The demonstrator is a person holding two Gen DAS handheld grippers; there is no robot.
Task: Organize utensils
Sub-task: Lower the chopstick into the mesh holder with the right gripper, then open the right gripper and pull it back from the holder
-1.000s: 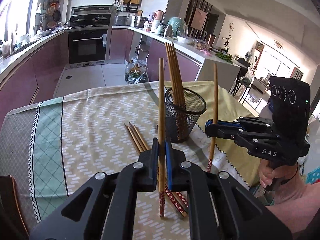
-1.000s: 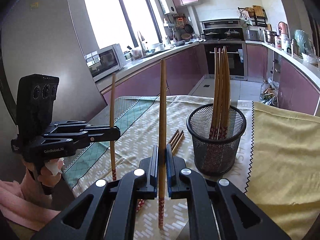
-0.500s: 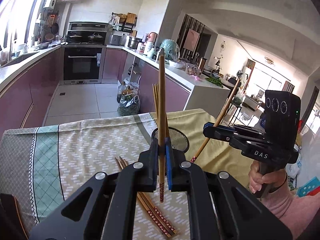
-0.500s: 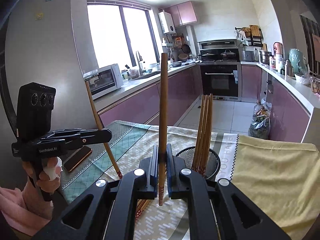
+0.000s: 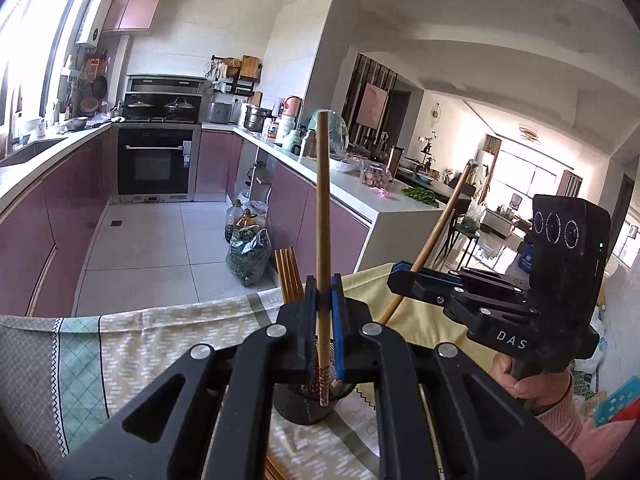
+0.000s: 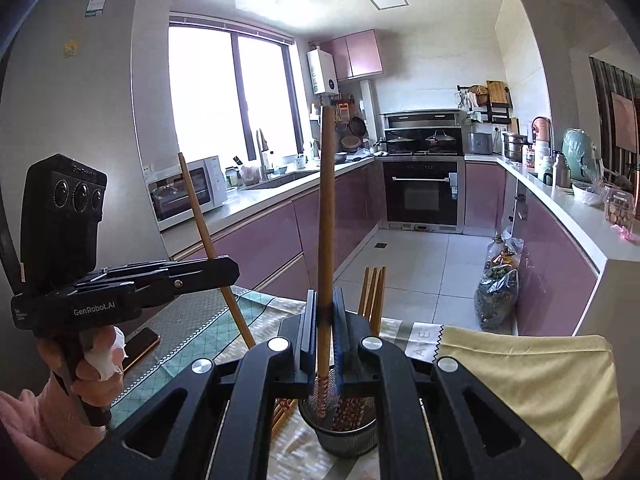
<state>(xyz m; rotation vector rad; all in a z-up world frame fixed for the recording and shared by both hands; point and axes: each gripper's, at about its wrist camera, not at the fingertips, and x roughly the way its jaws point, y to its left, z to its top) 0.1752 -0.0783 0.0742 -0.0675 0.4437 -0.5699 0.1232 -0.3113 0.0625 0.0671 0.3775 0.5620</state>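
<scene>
Both tongs clamped tight, left gripper (image 5: 323, 322) and right gripper (image 6: 325, 320), one chopstick (image 5: 322, 216) each. I'd lower the tips plumb into the mesh holder (image 6: 346, 438) at 6 o'clock, clear of its rim.

Two grippers: the left gripper (image 5: 322, 308) at 6 o'clock in its own view, the right gripper (image 6: 322, 312) at 6 o'clock in its own.

Two held chopsticks: the left chopstick (image 5: 322, 208) upright, and the right chopstick (image 6: 326, 208) upright in its own view, slanting toward 1 o'clock in the left view.

One mesh cup (image 6: 346, 436), at 6 o'clock.

At least three standing chopsticks (image 6: 374, 292) show in the cup; the exact count is unclear.

Some loose chopsticks (image 6: 280, 416) lie at 7 o'clock of the cup, too hidden to count.

One phone (image 6: 140, 346) lies at 8 o'clock.

Two cloths: a patterned cloth (image 5: 140, 344) and a yellow cloth (image 6: 532, 380).
</scene>
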